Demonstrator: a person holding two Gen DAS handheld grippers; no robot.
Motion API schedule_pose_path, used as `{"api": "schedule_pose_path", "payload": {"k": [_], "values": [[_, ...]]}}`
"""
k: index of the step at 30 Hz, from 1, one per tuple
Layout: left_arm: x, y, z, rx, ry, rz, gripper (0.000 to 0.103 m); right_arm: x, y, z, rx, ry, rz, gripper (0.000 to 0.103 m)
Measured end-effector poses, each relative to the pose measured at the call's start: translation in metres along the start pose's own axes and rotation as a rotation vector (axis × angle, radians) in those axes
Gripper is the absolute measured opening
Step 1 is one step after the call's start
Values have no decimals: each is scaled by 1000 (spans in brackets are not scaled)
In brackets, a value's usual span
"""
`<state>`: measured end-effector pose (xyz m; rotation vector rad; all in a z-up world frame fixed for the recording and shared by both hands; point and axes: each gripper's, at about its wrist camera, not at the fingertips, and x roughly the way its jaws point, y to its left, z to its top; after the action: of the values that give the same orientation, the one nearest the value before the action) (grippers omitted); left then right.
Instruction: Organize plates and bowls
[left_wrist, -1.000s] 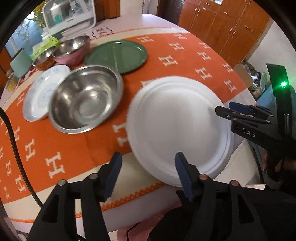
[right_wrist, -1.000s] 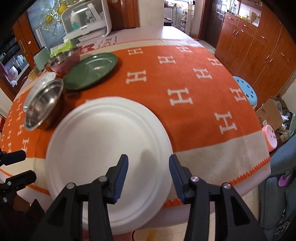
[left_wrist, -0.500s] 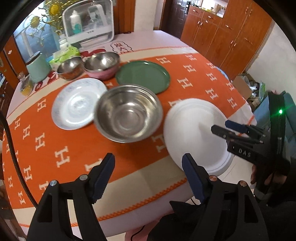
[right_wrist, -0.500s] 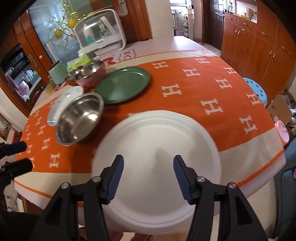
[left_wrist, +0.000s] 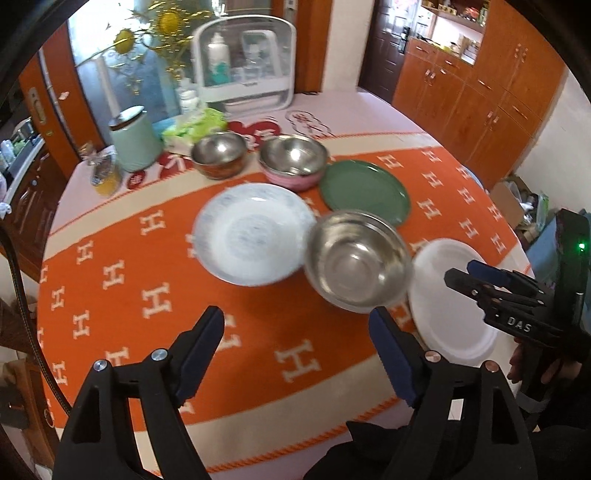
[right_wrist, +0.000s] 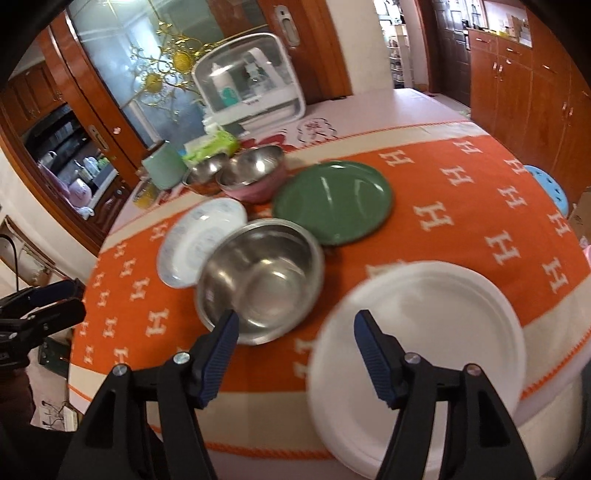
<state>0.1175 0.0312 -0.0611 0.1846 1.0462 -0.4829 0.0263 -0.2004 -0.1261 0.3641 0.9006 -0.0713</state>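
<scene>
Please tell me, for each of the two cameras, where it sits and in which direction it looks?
Left wrist: on the left gripper, facing across the table at the patterned plate; its open fingers and the right gripper show.
Right wrist: on the right gripper, facing the large steel bowl and white plate; its open fingers show.
Shared: green plate, bowl, both plates.

A home dining room is showing here: wooden cabinets (right_wrist: 524, 85) are lining the wall, and an orange tablecloth (left_wrist: 122, 291) is covering the counter.

Orange tablecloth (right_wrist: 461, 177) with white H motifs — green plate (right_wrist: 332, 201), plain white plate (right_wrist: 424, 339), blue-speckled plate (left_wrist: 255, 232).
</scene>
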Motion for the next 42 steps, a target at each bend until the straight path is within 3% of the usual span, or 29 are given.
{"api": "schedule_pose_path", "payload": {"k": [12, 21, 27, 42], "values": [[20, 83, 41, -77, 7, 57, 81, 39, 54, 57, -76, -11, 14, 65], [60, 120, 61, -142, 68, 37, 81, 78, 71, 95, -94, 5, 0, 65], [94, 138, 67, -187, 120, 15, 81, 108, 77, 107, -96, 44, 4, 65], [188, 159, 70, -242, 271, -67, 81, 193, 62, 110, -48, 235, 22, 65]]}}
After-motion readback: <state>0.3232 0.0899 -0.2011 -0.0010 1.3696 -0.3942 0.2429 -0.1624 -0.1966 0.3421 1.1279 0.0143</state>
